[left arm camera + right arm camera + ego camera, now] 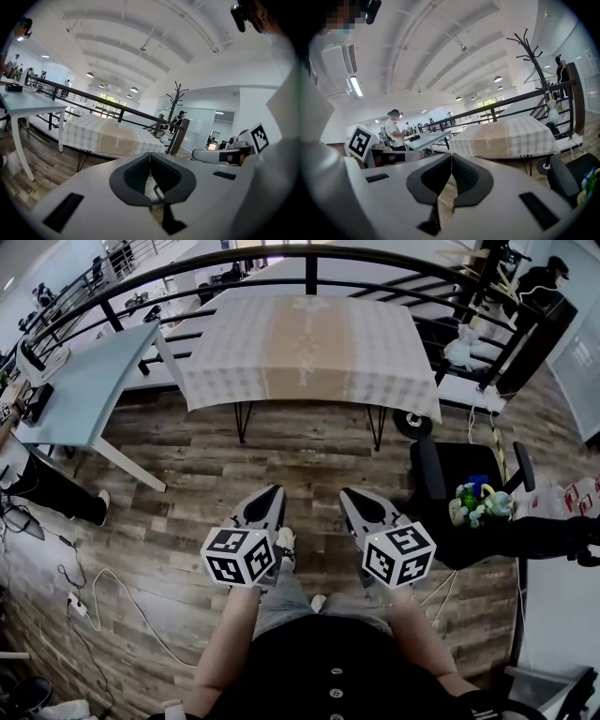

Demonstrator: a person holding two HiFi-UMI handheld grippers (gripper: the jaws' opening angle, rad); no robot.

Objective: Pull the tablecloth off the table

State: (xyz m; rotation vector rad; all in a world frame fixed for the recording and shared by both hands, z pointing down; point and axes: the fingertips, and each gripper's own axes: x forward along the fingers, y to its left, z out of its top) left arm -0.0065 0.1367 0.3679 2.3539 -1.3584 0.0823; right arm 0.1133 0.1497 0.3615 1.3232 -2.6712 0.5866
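My left gripper [272,495] and right gripper [351,499] were both clamped shut on nothing, side by side, pointing at the table [242,421]. The cloth [309,351] lay draped over it, straight ahead and well apart from me across the floor [281,460], its near hem running crosswise. I judged neither gripper nearer.

Matt cloth tablecloth [309,352] & wood-grain floor [234,486]
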